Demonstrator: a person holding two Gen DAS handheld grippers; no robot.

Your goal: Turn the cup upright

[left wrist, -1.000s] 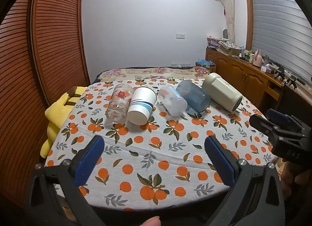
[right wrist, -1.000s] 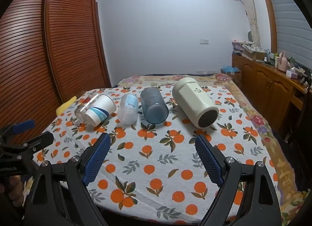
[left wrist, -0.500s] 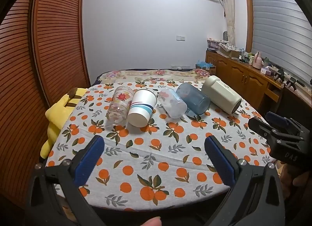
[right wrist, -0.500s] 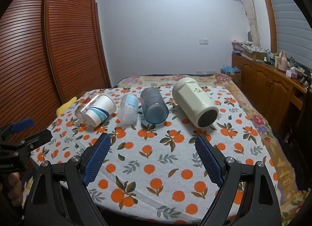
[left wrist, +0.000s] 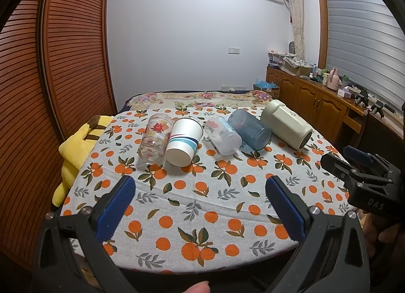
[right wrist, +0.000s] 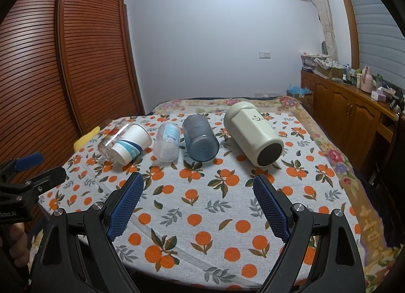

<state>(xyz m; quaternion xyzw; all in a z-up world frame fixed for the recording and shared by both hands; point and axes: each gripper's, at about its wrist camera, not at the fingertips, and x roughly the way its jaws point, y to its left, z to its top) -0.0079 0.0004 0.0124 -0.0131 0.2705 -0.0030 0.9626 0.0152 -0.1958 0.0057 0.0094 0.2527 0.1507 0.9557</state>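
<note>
Cups are lying on their sides in a row on the tablecloth (left wrist: 202,207), well ahead of both grippers: glass (left wrist: 154,138), paper cup (left wrist: 183,142), clear cup (left wrist: 222,136), blue cup (right wrist: 200,141), cream mug (right wrist: 253,136). The left gripper (left wrist: 200,207) and the right gripper (right wrist: 197,202) are hovering with fingers spread wide, holding nothing.

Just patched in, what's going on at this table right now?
Five cups lie on their sides in a row on the orange-print tablecloth: a clear floral glass, a white paper cup with blue stripes, a clear plastic cup, a blue translucent tumbler and a cream ribbed mug. The left gripper and right gripper hover short of them, jaws open and empty. Nothing is upright yet.
</note>
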